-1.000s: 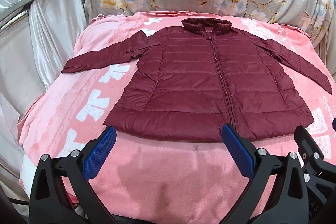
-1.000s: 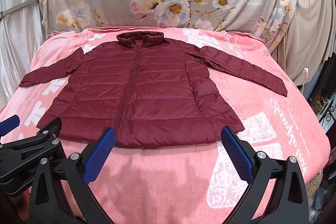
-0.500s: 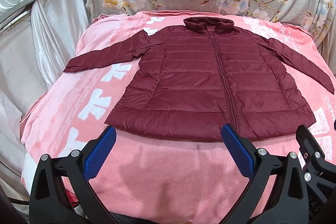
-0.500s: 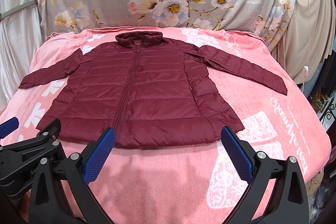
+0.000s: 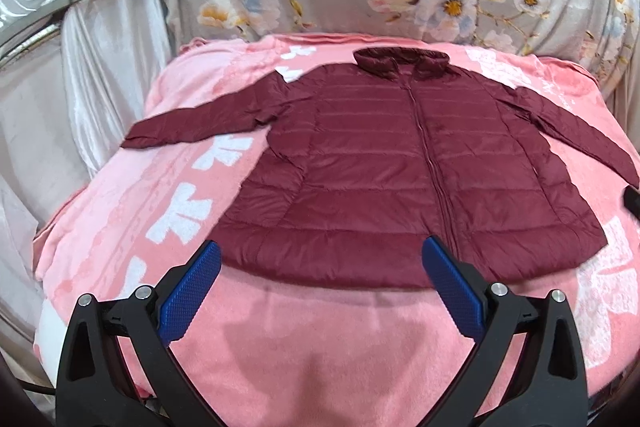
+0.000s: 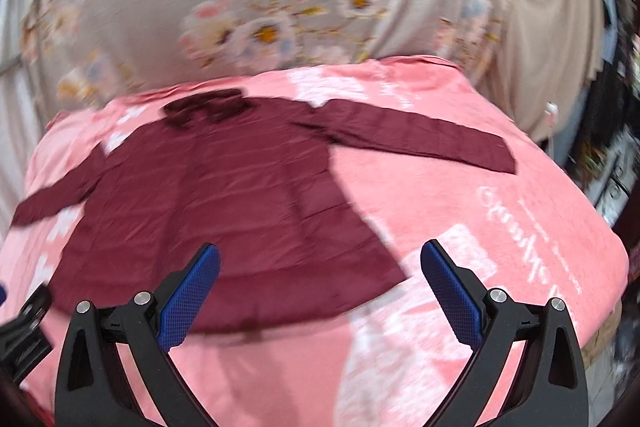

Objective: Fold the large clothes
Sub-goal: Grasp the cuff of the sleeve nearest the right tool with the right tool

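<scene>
**Burgundy jacket before the first fold**

Both grippers, left (image 5: 320, 277) and right (image 6: 320, 277), hover empty, jaws wide. Beyond, the puffer jacket (image 5: 392, 163) lies flat, zipped, on the pink blanket (image 5: 304, 343). Likely next: grasp 1 sleeve (image 6: 408, 133), fold inward.

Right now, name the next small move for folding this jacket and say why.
Probably bring the right gripper toward the right sleeve to fold it inward. The jacket lies flat, zipped, sleeves spread on the pink blanket, and both grippers, left gripper too, are open and empty.
</scene>
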A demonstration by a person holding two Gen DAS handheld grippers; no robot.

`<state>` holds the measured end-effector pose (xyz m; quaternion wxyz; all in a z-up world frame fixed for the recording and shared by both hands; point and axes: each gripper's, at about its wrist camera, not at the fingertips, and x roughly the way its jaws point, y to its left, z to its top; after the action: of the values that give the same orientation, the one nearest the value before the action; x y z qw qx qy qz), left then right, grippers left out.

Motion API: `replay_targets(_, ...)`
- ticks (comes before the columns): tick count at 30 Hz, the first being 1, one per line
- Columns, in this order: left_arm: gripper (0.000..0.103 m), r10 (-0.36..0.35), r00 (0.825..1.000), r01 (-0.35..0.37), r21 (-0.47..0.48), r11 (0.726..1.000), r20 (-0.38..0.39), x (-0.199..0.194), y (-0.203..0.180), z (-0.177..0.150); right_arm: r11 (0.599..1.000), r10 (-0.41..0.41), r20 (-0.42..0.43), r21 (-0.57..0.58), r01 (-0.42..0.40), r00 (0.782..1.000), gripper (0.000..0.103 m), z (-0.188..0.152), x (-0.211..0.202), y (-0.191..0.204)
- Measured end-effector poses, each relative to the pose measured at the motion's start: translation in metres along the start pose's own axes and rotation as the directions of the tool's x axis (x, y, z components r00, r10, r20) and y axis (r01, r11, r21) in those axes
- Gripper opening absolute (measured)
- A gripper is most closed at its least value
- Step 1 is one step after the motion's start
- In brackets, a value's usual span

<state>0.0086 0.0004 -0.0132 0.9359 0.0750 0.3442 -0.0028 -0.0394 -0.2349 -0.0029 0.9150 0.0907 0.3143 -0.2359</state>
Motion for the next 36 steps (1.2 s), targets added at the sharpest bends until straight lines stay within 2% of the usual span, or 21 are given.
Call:
replay_targets(3, 0.098, 0.022, 1.0, -0.021, 0.031, 0.999, -0.013, 0.004, -0.005, 0.003, 0.999, -0.031, 0.016, 0.043, 0.03, 0.999, 0.098, 0.01, 0.011, -0.026)
replay_targets(6, 0.098, -0.015, 0.998, 0.019, 0.06, 0.998, -0.06, 0.014, -0.014, 0.01, 0.997, -0.042, 0.028, 0.072, 0.04, 0.999, 0.098, 0.021, 0.029, -0.047)
replay_targets(14, 0.098, -0.079, 0.997, 0.079, 0.053, 0.995, -0.013, 0.025, -0.025, 0.039, 0.959, -0.089, 0.046, 0.274, 0.073, 0.995, 0.098, 0.058, 0.103, -0.134)
replay_targets(19, 0.098, -0.06, 0.998, 0.058, 0.068, 0.996, 0.029, 0.037, -0.034, 0.053, 0.926, -0.153, 0.025, 0.352, 0.134, 0.988, 0.098, 0.077, 0.157, -0.18)
replay_targets(29, 0.098, -0.007, 0.996, 0.016, 0.101, 0.995, -0.089, 0.084, -0.05, 0.06, 0.872, -0.197, -0.068, 0.444, 0.207, 0.978, 0.098, 0.086, 0.243, -0.238)
replay_targets(31, 0.098, 0.01, 0.995, 0.0, 0.103, 0.995, -0.102, 0.093, -0.049, 0.06, 0.858, -0.193, -0.082, 0.47, 0.209, 0.978, 0.094, 0.085, 0.253, -0.247)
replay_targets(36, 0.098, 0.036, 0.992, -0.024, 0.097, 0.995, -0.12, 0.107, -0.043, 0.058, 0.788, -0.117, -0.126, 0.592, 0.169, 0.985, 0.069, 0.078, 0.283, -0.274)
